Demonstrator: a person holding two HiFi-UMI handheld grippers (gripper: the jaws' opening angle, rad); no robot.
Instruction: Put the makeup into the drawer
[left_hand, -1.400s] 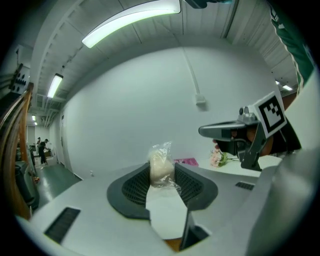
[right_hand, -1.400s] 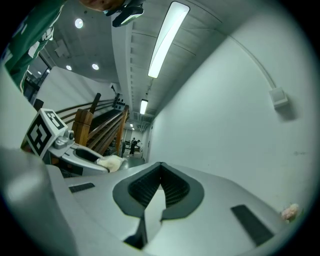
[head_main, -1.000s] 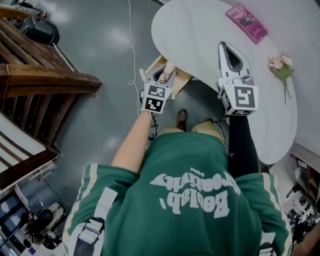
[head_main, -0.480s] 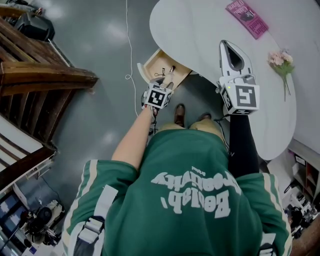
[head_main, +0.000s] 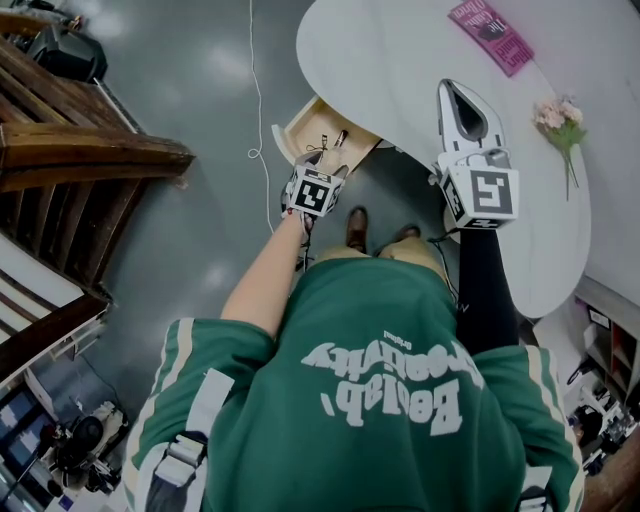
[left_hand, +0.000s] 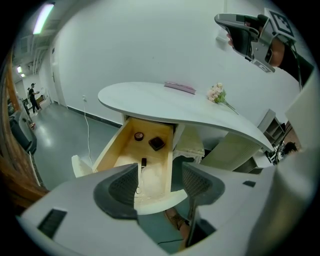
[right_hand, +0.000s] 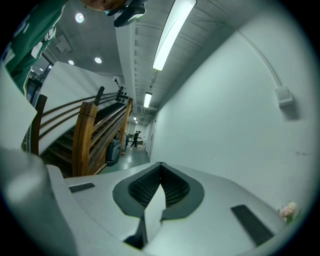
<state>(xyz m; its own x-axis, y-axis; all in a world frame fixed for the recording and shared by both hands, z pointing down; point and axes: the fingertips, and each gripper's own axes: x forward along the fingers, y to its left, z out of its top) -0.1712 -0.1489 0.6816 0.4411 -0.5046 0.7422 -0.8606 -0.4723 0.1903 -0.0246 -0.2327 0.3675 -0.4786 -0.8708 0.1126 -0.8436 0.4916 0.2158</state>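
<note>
The wooden drawer (left_hand: 118, 151) under the white table (left_hand: 150, 102) stands pulled out. Inside lie a round compact (left_hand: 138, 136), a square dark case (left_hand: 156, 143) and a small dark tube (left_hand: 143, 162). My left gripper (left_hand: 160, 186) hangs over the drawer's front end, tilted down; its jaws have just been opening and stand open with nothing between them. In the head view the left gripper (head_main: 328, 166) sits at the drawer (head_main: 300, 122), with the tube (head_main: 340, 138) beyond it. My right gripper (head_main: 452, 92) is held level over the table (head_main: 390, 60), shut and empty (right_hand: 159, 187).
A pink book (head_main: 490, 35) and a sprig of flowers (head_main: 560, 120) lie on the table. A wooden staircase (head_main: 80, 150) stands at the left, and a white cable (head_main: 252, 100) runs across the grey floor. The person's shoes (head_main: 357, 230) are below the drawer.
The left gripper came down from above the table edge to the drawer's front and its jaws opened. The small dark tube now lies in the drawer. The right gripper stayed put.
</note>
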